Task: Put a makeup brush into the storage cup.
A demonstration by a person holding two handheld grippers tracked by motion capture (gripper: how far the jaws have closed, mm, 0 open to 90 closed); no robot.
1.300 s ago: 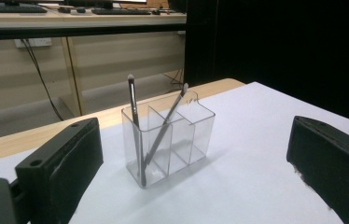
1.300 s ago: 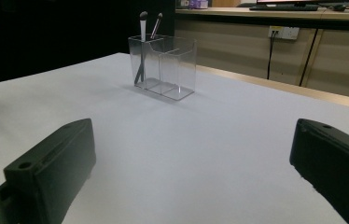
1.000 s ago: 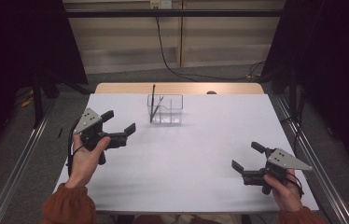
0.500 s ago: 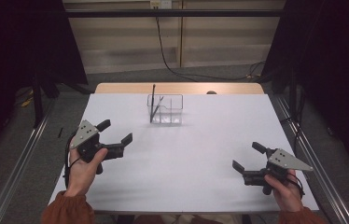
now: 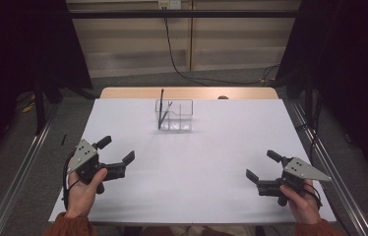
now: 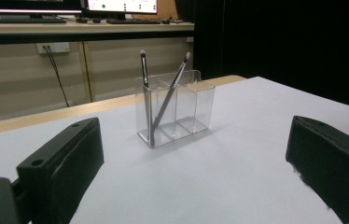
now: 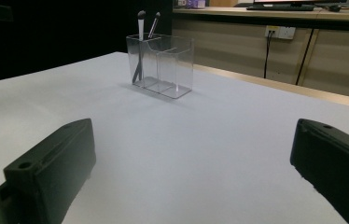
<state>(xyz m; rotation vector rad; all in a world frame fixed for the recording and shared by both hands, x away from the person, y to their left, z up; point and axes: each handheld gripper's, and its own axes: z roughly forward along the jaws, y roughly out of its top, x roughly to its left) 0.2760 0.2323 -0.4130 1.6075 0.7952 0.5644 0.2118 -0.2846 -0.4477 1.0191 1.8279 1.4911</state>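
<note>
Showing both makeup brushes (image 6: 156,95) already standing in one end compartment of the clear organizer (image 5: 174,115) at the table's (image 5: 211,162) far middle. The left gripper (image 5: 118,156) and right gripper (image 5: 260,167), well apart near the front edge, have jaws spread wide and empty; the work appears essentially complete.

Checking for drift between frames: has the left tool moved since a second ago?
Yes. The left tool has drawn back toward the person, farther from the clear organizer.
</note>
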